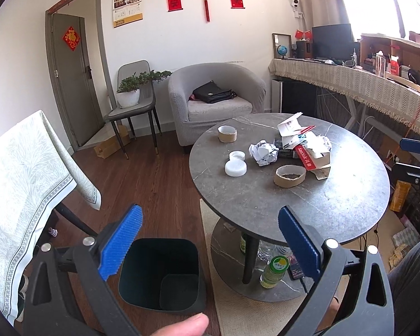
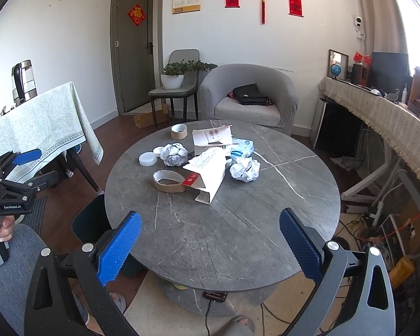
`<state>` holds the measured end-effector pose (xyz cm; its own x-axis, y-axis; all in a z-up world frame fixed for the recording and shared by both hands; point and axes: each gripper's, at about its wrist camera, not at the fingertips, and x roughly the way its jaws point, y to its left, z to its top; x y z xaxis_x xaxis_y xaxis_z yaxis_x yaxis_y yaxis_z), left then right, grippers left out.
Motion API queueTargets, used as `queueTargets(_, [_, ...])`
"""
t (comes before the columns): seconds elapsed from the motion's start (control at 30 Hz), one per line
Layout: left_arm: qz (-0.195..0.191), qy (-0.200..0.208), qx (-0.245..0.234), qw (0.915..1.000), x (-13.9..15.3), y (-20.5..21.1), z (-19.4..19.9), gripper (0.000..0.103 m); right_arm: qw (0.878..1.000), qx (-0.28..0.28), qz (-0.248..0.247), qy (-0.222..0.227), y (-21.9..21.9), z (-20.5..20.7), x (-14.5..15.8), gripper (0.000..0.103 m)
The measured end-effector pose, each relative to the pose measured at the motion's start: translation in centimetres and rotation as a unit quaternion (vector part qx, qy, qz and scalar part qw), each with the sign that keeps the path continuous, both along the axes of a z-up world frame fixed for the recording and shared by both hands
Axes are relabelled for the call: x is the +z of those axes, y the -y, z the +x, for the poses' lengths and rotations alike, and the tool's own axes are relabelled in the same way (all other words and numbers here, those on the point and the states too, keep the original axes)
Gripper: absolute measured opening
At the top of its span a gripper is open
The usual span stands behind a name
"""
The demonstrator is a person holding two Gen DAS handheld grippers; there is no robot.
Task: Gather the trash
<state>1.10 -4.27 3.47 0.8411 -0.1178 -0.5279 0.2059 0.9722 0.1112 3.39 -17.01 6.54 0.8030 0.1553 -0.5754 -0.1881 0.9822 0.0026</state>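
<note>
Trash lies on the round grey table (image 1: pixel 336 210) (image 2: pixel 224 238): crumpled paper balls (image 1: pixel 263 152) (image 2: pixel 245 169), a torn cardboard tape ring (image 1: pixel 289 176) (image 2: pixel 169 182), a second tape ring (image 1: pixel 226 133) (image 2: pixel 179 131), white lids (image 1: pixel 235 167) (image 2: pixel 147 158) and opened card packaging (image 1: pixel 308 145) (image 2: pixel 210 173). A dark bin (image 1: pixel 161 274) (image 2: pixel 89 221) stands on the floor left of the table. My left gripper (image 1: pixel 210 240) is open and empty above the bin and the table's near edge. My right gripper (image 2: pixel 210 243) is open and empty over the table's near part.
A cloth-covered table (image 1: pixel 22 173) (image 2: pixel 42 123) stands at left. A grey armchair (image 1: pixel 215 98) with a black bag and a chair with a potted plant (image 1: pixel 131 92) stand behind. A long desk (image 1: pixel 364 84) runs along the right. Bottles (image 1: pixel 274 271) sit on the table's lower shelf.
</note>
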Motion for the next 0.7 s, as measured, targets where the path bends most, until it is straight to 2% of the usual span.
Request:
queueTargets(0.2, [-0.006,-0.008,-0.047,0.9988,-0.7,2.2,2.7,0.097,0.999,0.025,-0.007,-0.02,-1.9,3.1,-0.1,0.099])
queueTargets(0.27, [-0.005,-0.017,-0.064,0.9978,-1.1,2.9,3.8,0.095,0.999,0.034,-0.012,-0.029,-2.1,4.2,-0.1,0.093])
queueTargets(0.33, [-0.006,-0.027,-0.082,0.9962,-1.6,3.5,4.8,0.091,0.999,0.037,-0.013,-0.038,-2.1,5.1,-0.2,0.091])
queueTargets(0.4, [0.0,-0.039,-0.1,0.9942,-2.1,4.1,5.8,0.082,0.998,0.038,-0.007,-0.044,-2.2,6.1,-0.2,0.091])
queueTargets(0.57, [0.006,-0.061,-0.149,0.9869,-3.2,5.1,8.1,0.074,0.998,0.028,0.011,-0.061,-2.4,8.9,-1.0,0.085])
queueTargets(0.63, [0.007,-0.068,-0.177,0.9818,-3.6,5.5,8.8,0.073,0.997,0.026,0.017,-0.071,-2.5,10.0,-1.6,0.082])
queueTargets(0.7, [0.014,-0.073,-0.198,0.9773,-4.1,5.8,9.5,0.067,0.996,0.028,0.012,-0.078,-2.7,10.9,-2.1,0.08])
